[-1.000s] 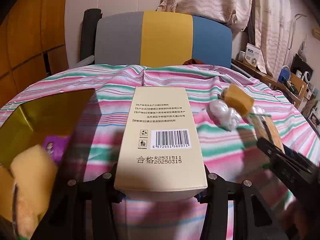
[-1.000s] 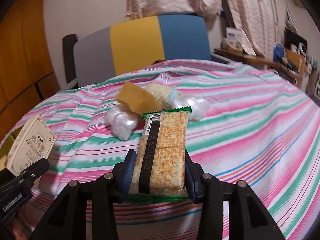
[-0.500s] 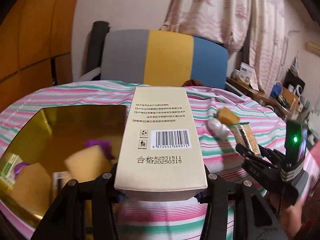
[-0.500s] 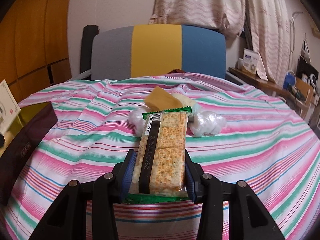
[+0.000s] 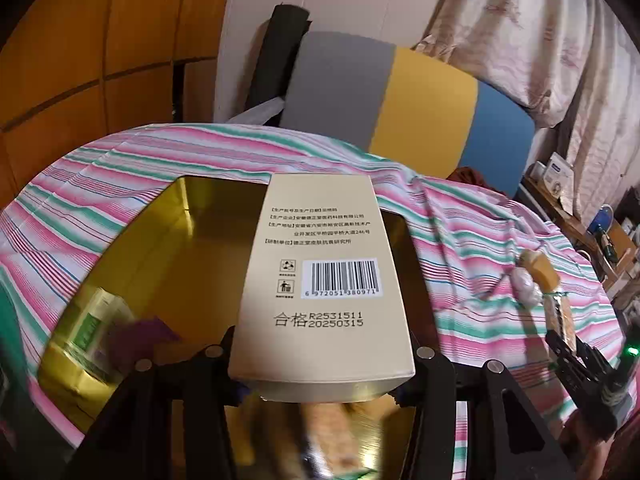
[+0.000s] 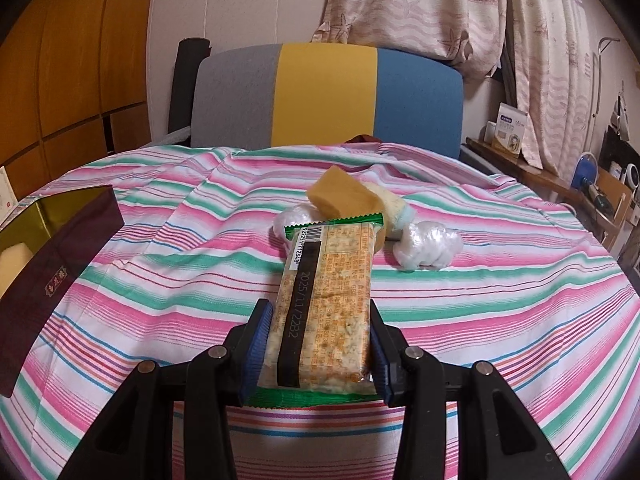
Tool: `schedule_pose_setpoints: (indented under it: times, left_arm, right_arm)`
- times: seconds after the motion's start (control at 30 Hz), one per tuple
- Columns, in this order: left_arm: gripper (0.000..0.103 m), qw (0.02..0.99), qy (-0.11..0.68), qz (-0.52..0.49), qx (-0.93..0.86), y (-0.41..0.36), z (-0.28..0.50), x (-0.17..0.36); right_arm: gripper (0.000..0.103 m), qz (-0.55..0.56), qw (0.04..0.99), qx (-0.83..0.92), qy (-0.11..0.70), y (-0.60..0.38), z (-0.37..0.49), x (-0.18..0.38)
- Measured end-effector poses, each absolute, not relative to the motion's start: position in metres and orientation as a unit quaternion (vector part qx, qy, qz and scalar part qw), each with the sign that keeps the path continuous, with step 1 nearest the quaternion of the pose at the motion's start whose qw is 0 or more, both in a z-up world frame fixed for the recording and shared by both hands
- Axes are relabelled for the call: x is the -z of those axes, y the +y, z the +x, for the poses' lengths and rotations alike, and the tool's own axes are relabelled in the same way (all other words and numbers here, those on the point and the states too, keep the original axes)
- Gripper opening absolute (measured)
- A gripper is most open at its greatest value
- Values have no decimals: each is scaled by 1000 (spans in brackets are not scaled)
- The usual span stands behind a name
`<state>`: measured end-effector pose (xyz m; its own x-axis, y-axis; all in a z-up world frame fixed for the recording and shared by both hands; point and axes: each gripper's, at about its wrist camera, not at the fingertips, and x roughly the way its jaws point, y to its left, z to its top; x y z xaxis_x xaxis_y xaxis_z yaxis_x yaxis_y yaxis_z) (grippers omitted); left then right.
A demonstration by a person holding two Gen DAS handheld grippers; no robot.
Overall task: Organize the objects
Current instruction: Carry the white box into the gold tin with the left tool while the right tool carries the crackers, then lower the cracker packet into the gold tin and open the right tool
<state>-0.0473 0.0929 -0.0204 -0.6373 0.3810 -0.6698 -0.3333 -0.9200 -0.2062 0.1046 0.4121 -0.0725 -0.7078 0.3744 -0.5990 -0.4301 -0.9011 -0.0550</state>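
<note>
My left gripper (image 5: 322, 364) had its fingers clamped on the two long sides of a beige box (image 5: 322, 280), barcode face up. I saw the box above the open gold tray (image 5: 192, 248); its far end reached past the tray's far rim, and its near end was over the tray's inner floor. Inside the tray, at the left, lay a green-labelled pack (image 5: 94, 330) and something purple (image 5: 136, 334), both blurred. The middle of the tray floor was bare.

My right gripper (image 6: 320, 340) had its fingers clamped on a cracker pack (image 6: 326, 304), about at its near half, and the green sealed edge stuck out toward me. Just behind the pack's far end I saw a yellow sponge (image 6: 344, 196) and two white plastic wads (image 6: 426, 246), close together on the striped cloth (image 6: 500, 300) of the worktop. Between this group and the tray's dark red wall (image 6: 60, 280) at the left the cloth was bare, with some folds. To the right it was bare as well, up to the worktop edge.
</note>
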Motion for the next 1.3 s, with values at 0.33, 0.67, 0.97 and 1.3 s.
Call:
schedule_pose_setpoints:
  times: [0.33, 0.67, 0.97, 1.3]
  left_arm:
    - [51, 147, -50, -453, -878, 40, -117, 37]
    - [60, 99, -27, -491, -865, 13, -140, 56]
    - [103, 68, -21, -389, -918, -5, -89, 23]
    - [103, 50, -82, -382, -919, -27, -39, 37]
  right_arm:
    - [44, -322, 176, -928, 60, 386, 106, 60]
    - [44, -295, 80, -948, 91, 317, 96, 31]
    - [44, -284, -15, -952, 116, 257, 65, -1]
    - [44, -327, -81, -934, 121, 199, 9, 3]
